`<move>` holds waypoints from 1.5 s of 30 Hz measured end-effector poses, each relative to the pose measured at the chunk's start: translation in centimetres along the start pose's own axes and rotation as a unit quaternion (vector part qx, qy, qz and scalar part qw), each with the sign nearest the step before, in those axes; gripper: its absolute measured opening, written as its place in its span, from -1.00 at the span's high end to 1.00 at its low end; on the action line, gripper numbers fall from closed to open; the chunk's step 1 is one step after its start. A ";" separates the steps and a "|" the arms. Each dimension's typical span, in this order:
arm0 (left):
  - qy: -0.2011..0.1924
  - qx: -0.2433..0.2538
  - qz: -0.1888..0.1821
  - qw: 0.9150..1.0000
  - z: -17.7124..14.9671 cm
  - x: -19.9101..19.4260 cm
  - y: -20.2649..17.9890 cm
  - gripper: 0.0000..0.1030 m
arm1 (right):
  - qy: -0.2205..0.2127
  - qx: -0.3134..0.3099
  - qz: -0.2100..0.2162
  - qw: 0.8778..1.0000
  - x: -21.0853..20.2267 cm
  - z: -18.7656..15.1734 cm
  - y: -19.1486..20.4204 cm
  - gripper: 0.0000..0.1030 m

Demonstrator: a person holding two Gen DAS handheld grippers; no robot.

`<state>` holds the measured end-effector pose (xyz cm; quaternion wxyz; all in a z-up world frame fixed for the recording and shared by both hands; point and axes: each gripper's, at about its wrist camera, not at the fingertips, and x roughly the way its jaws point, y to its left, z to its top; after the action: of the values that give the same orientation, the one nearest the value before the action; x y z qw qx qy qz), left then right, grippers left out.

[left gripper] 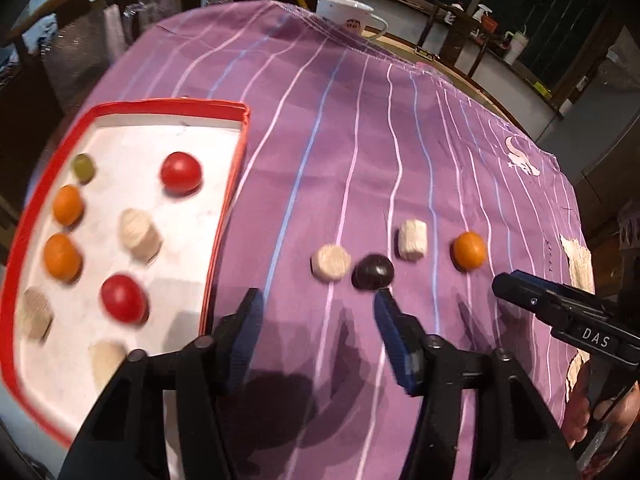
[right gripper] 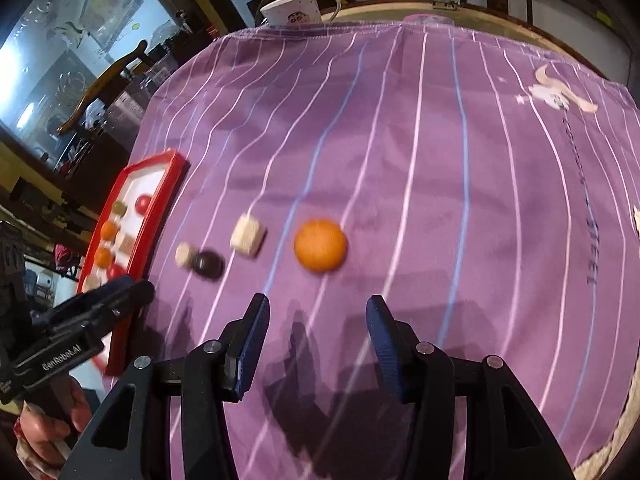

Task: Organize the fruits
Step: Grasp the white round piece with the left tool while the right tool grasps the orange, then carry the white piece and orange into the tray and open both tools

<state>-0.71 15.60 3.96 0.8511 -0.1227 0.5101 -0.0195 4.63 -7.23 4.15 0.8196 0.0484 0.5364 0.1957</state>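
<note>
Far left on your worktop sits the red-rimmed tray (left gripper: 224, 216), white inside, resting on the purple striped cloth (left gripper: 340, 128). Inside it: a green grape (left gripper: 83, 167), two small oranges (left gripper: 68, 205) one below the other along the left side, two red tomatoes (left gripper: 181, 173), and pale cork-like cylinders (left gripper: 139, 234) scattered between them.

Just right of the tray's edge, your left claw (left gripper: 318, 300) hangs released over bare cloth, jaws spread wide, nothing between them.

Next, loose on the cloth in a row: a pale cylinder (left gripper: 330, 262) touching a dark grape (left gripper: 373, 272), which lies just ahead of the left claw's right finger (left gripper: 394, 328). Then a second pale cylinder (left gripper: 413, 239) standing apart, then a loose orange (left gripper: 469, 250).

In the right wrist view that loose orange (right gripper: 320, 245) sits ahead of your right claw (right gripper: 318, 316), roughly centred on the gap, not touching. Right claw is released too, jaws wide, empty.

Far edge of the worktop: a white mug (left gripper: 347, 16) with a cartoon face, beyond the cloth hem. Pale logo (left gripper: 522, 156) printed on the cloth at right.
</note>
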 end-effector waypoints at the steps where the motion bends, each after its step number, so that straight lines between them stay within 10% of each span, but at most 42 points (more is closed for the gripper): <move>1: 0.003 0.000 -0.003 1.000 0.3 0.4 0.2 0.01 | -0.001 -0.003 -0.003 1.000 0.4 0.3 0.2 -0.06; 10: 0.029 0.026 -0.042 0.998 1.6 3.1 0.2 0.45 | 0.002 -0.008 -0.029 1.000 2.9 1.5 0.7 -0.06; 18: 0.021 0.030 -0.046 0.998 2.5 3.8 -0.3 0.45 | -0.004 -0.021 -0.046 0.999 4.3 2.5 1.4 -0.05; 22: 0.014 0.042 -0.042 0.998 2.6 3.6 -0.4 0.49 | -0.004 -0.030 -0.054 0.998 4.4 2.6 1.8 0.29; 45: -0.028 -0.005 -0.024 0.999 -0.4 -1.9 1.3 0.49 | -0.010 0.004 0.006 1.000 0.4 -0.1 0.9 0.32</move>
<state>-2.06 17.05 5.13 0.8636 -0.1395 0.4834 -0.0339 4.42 -6.28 3.98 0.8233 0.0572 0.5288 0.1982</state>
